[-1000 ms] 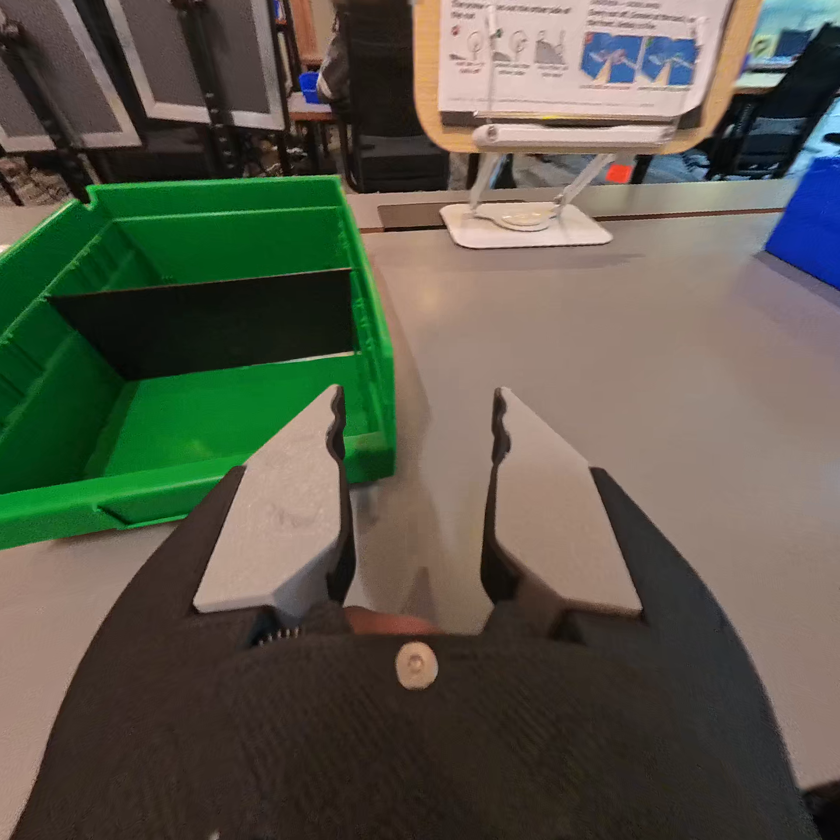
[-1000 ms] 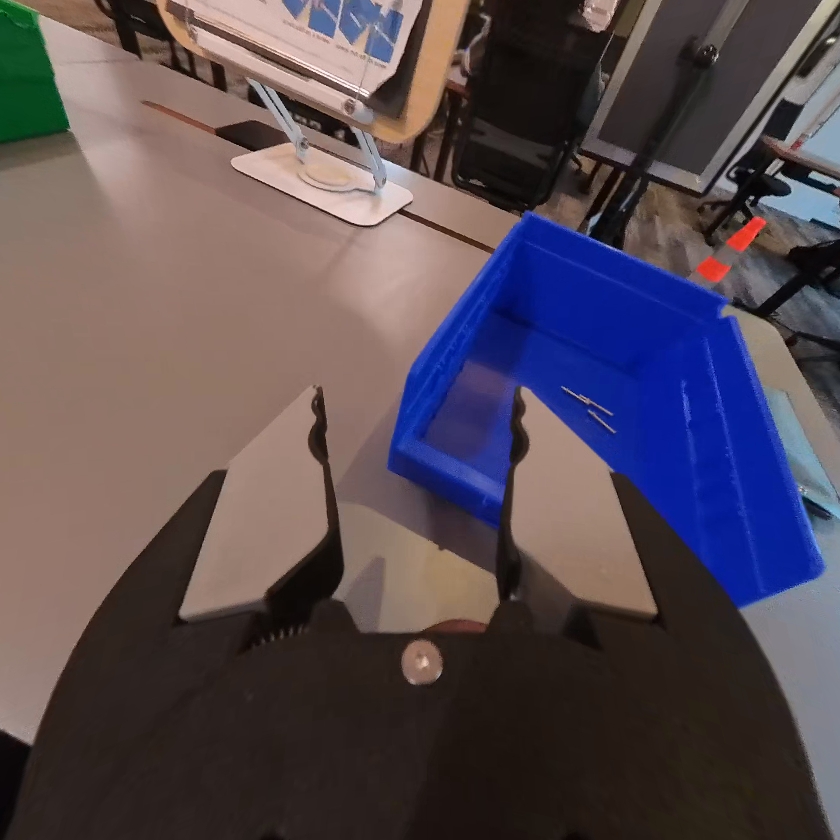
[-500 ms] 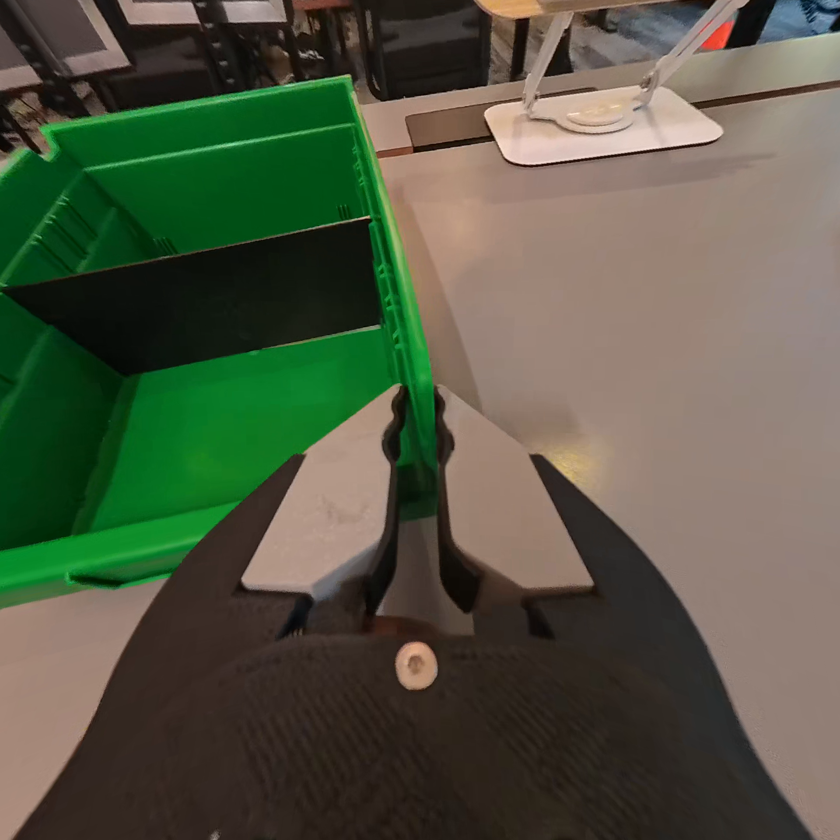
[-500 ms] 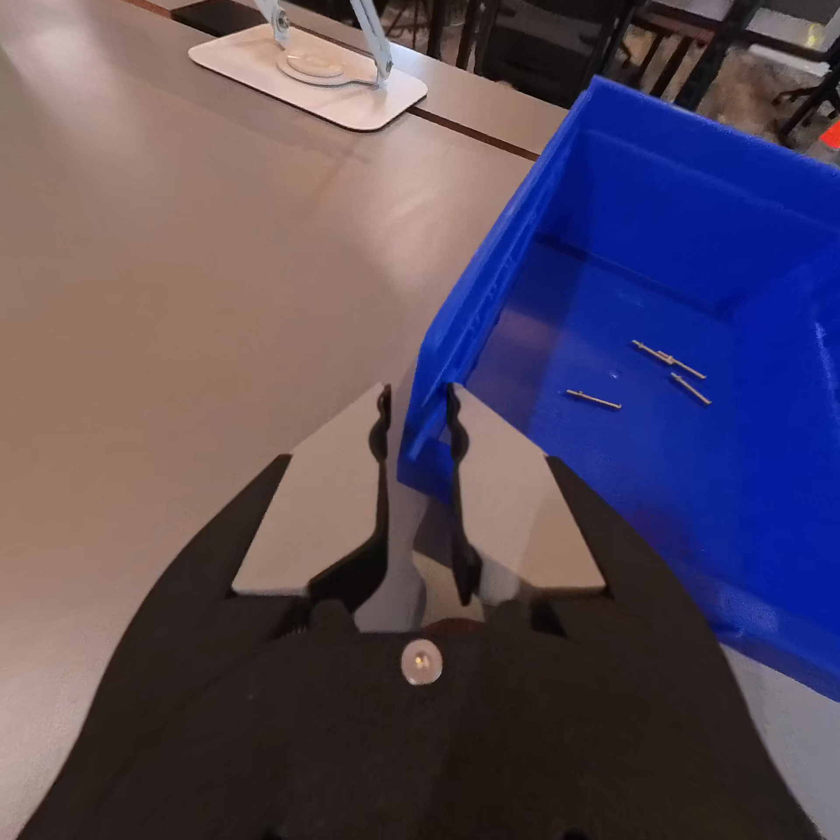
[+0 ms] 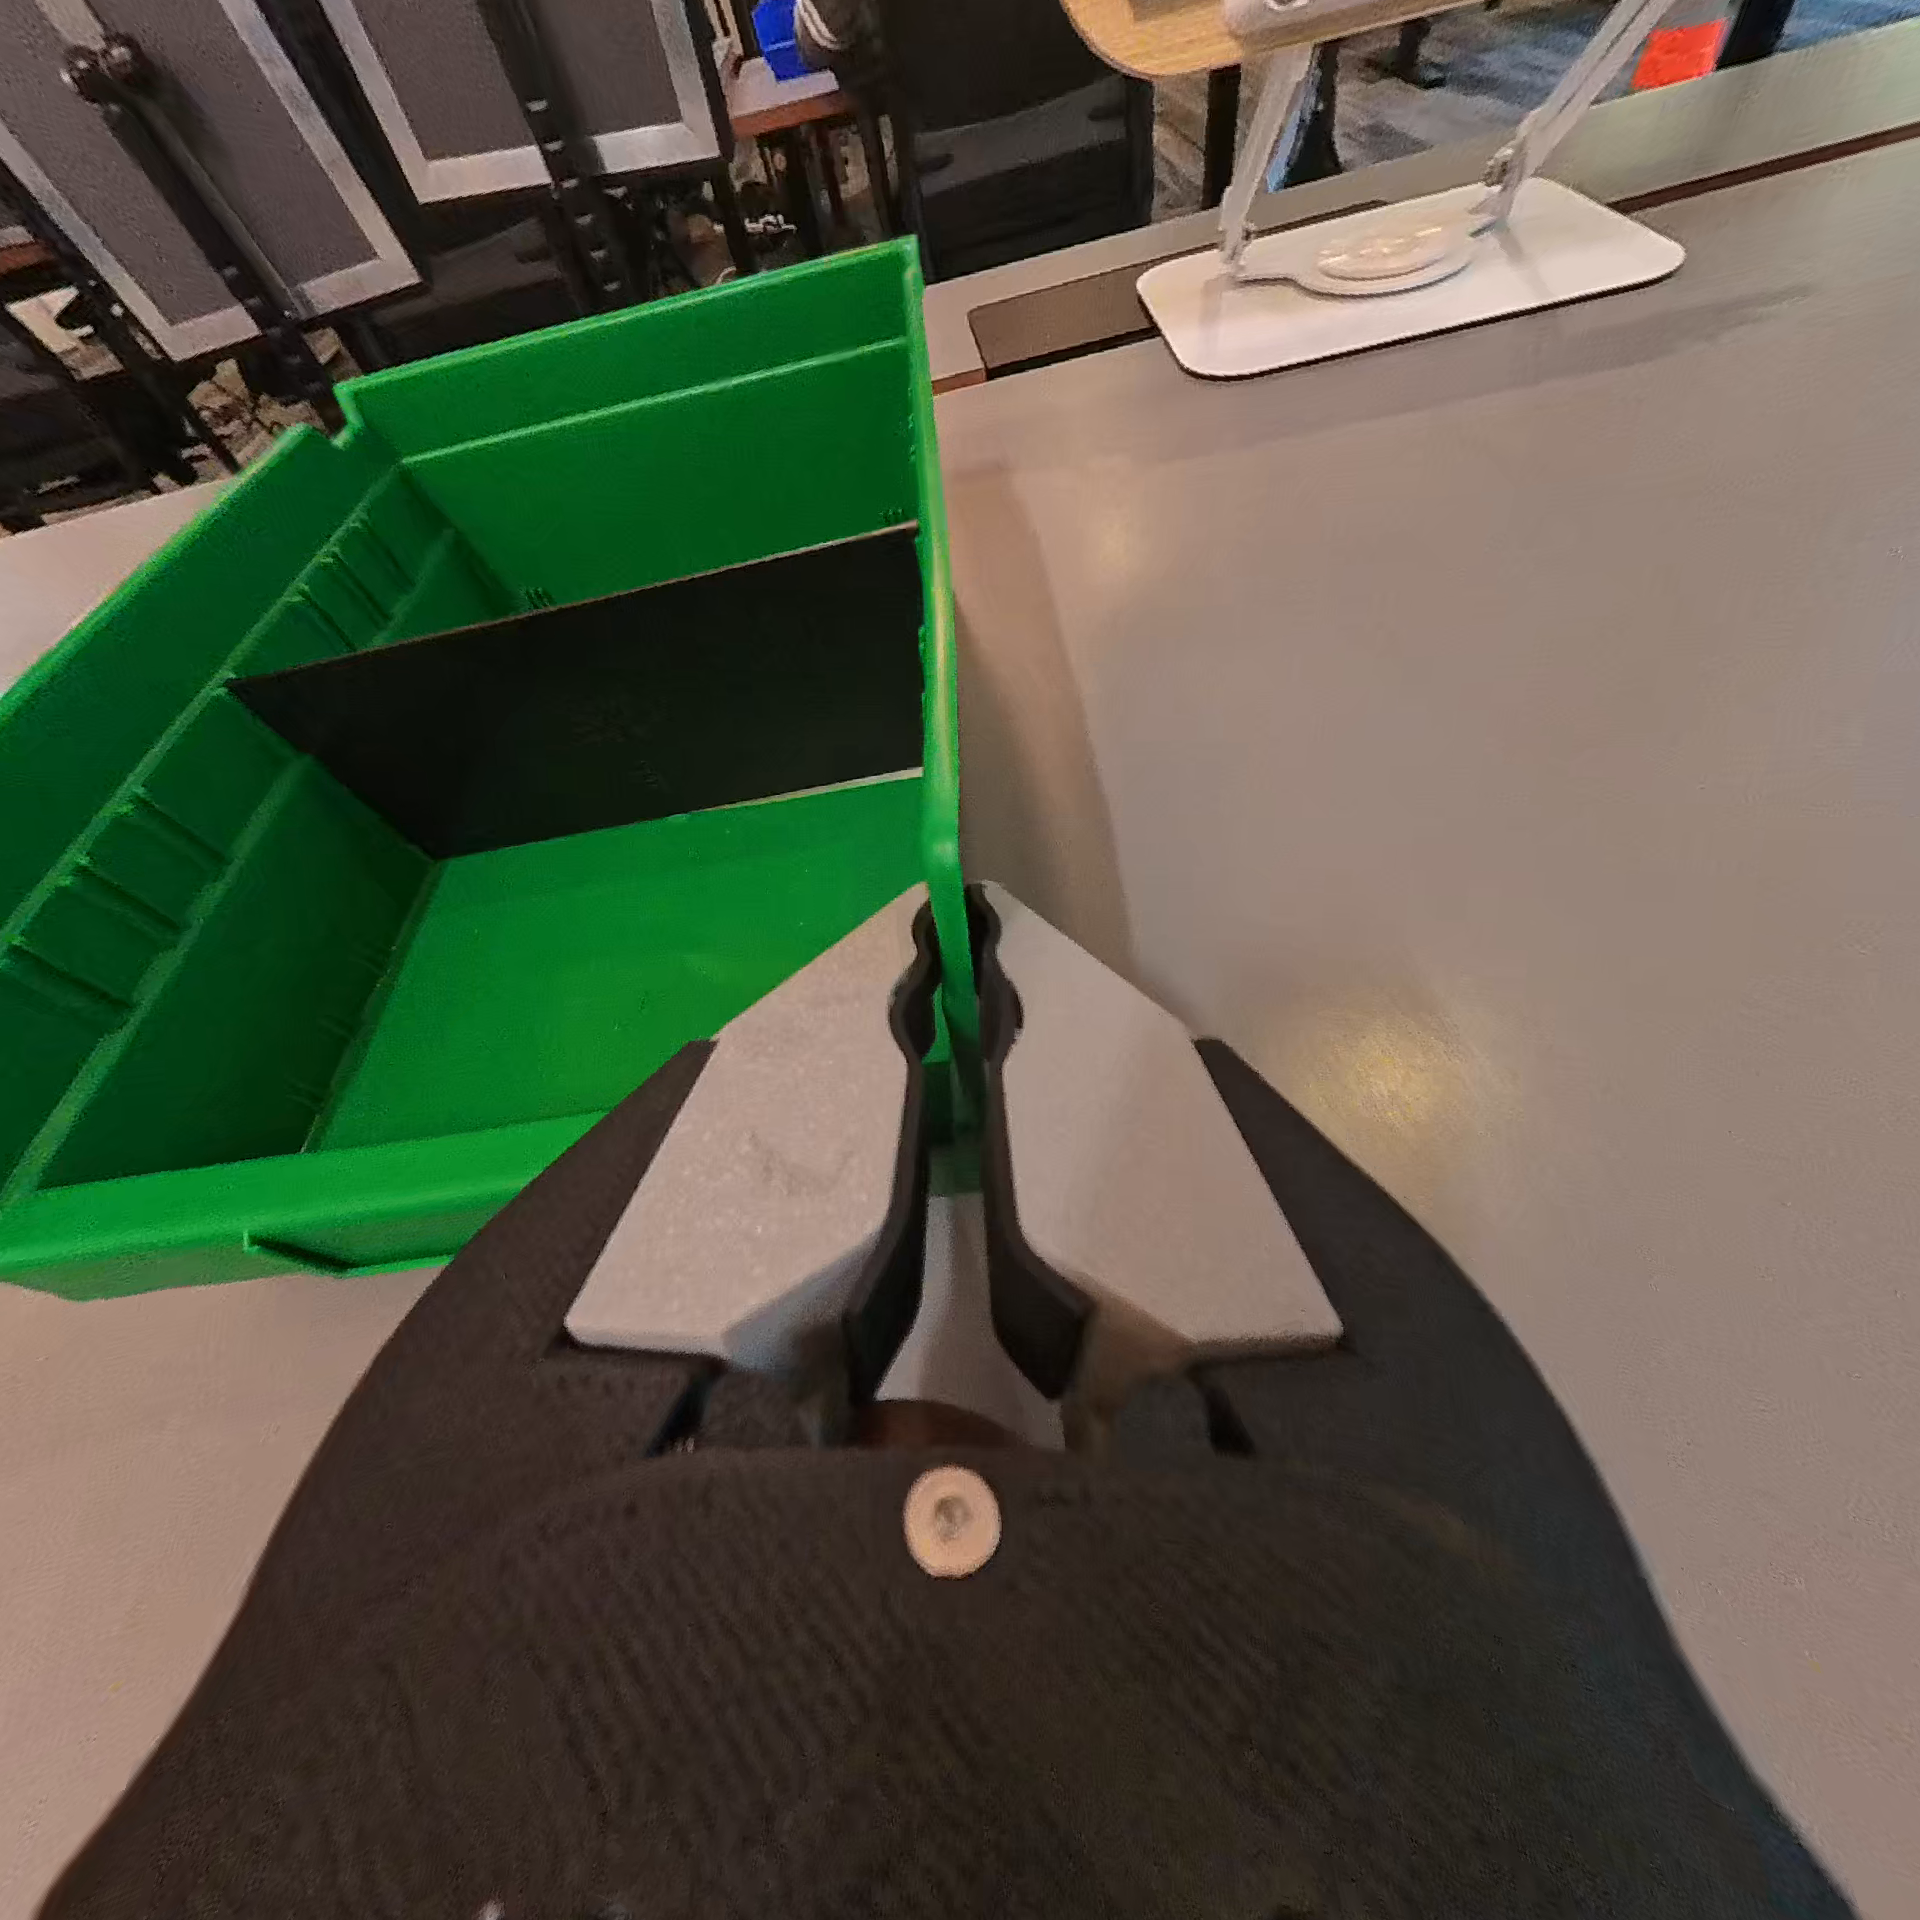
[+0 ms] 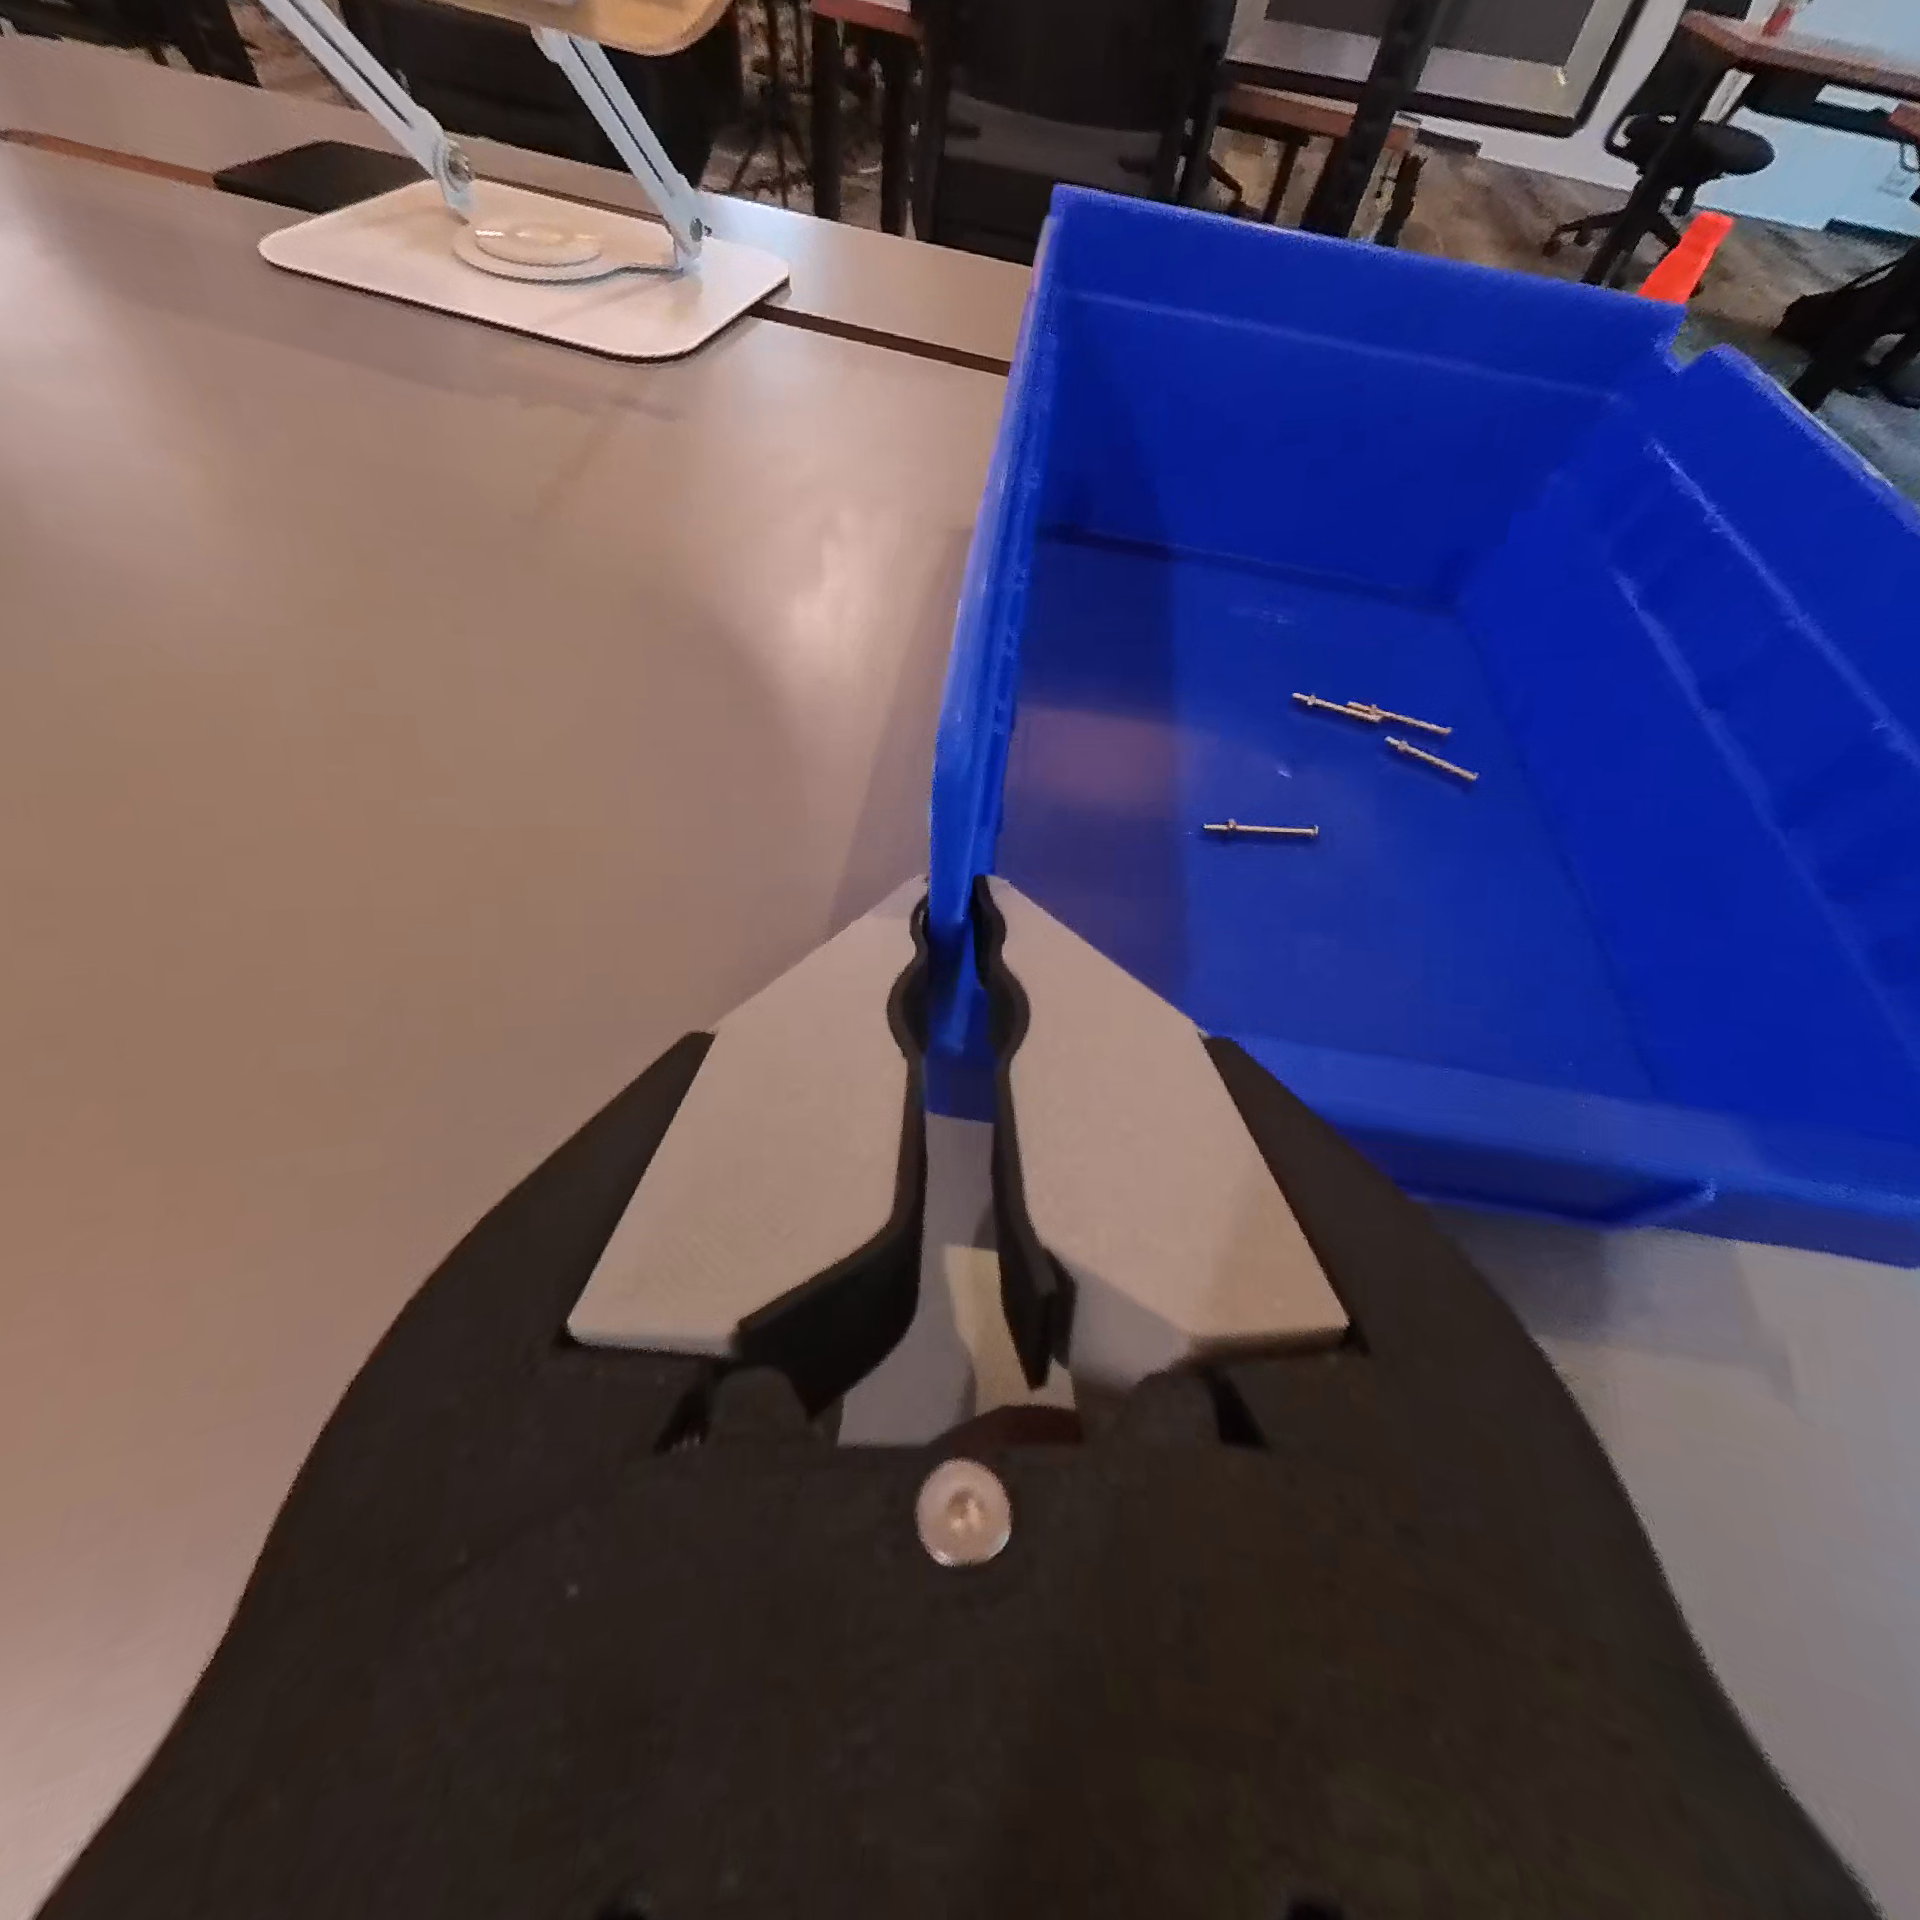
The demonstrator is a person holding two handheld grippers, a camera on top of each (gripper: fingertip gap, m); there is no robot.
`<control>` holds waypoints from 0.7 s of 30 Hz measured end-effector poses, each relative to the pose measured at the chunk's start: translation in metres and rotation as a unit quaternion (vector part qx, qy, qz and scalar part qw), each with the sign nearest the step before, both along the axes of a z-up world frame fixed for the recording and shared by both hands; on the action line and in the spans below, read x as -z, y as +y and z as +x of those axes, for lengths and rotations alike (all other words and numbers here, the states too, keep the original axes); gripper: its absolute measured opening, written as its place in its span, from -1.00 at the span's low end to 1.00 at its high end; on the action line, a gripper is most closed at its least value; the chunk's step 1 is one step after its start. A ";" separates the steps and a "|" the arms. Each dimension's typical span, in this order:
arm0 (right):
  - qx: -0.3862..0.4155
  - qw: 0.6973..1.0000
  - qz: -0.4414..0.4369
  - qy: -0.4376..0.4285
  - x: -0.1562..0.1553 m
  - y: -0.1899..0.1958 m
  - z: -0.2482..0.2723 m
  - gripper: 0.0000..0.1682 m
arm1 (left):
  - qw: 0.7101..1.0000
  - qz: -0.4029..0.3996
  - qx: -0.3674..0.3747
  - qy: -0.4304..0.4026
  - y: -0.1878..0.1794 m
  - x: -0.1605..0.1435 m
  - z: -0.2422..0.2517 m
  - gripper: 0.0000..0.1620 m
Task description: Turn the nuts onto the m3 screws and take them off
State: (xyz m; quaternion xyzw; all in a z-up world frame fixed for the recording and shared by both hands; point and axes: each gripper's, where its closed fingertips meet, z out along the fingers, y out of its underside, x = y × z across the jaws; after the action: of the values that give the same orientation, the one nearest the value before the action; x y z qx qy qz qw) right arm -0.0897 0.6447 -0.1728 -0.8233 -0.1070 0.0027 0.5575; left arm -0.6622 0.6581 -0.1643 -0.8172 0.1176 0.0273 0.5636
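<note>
My left gripper is shut on the right wall of a green bin, near its front right corner. A black divider splits the bin into a near and a far compartment; no parts show in it. My right gripper is shut on the left wall of a blue bin, near its front left corner. Several thin screws lie on the blue bin's floor, some with a small nut on the shaft. No loose nuts show.
Both bins sit on a grey table. A white stand base with slanted metal legs stands at the table's far side; it also shows in the right wrist view. Chairs and framed panels are behind the table.
Both grippers went from open above the table to shut on the bin walls. Each has closed in on its bin's near corner and tightened further since half a second ago.
</note>
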 end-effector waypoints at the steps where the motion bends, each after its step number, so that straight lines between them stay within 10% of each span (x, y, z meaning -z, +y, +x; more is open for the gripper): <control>1: 0.000 1.000 -0.002 -0.001 0.000 -0.001 0.002 -0.98 | 1.000 0.001 0.006 0.002 -0.002 -0.001 0.001 -1.00; 21: -0.072 0.995 -0.022 0.072 -0.005 0.004 -0.140 -0.88 | 0.989 0.102 0.077 -0.071 -0.050 -0.095 0.011 -0.97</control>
State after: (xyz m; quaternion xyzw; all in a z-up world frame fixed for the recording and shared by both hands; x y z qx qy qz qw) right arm -0.2299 0.6486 -0.1681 -0.8231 -0.1252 0.1041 0.5440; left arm -0.6516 0.6085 -0.0689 -0.7439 0.1362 -0.0622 0.6513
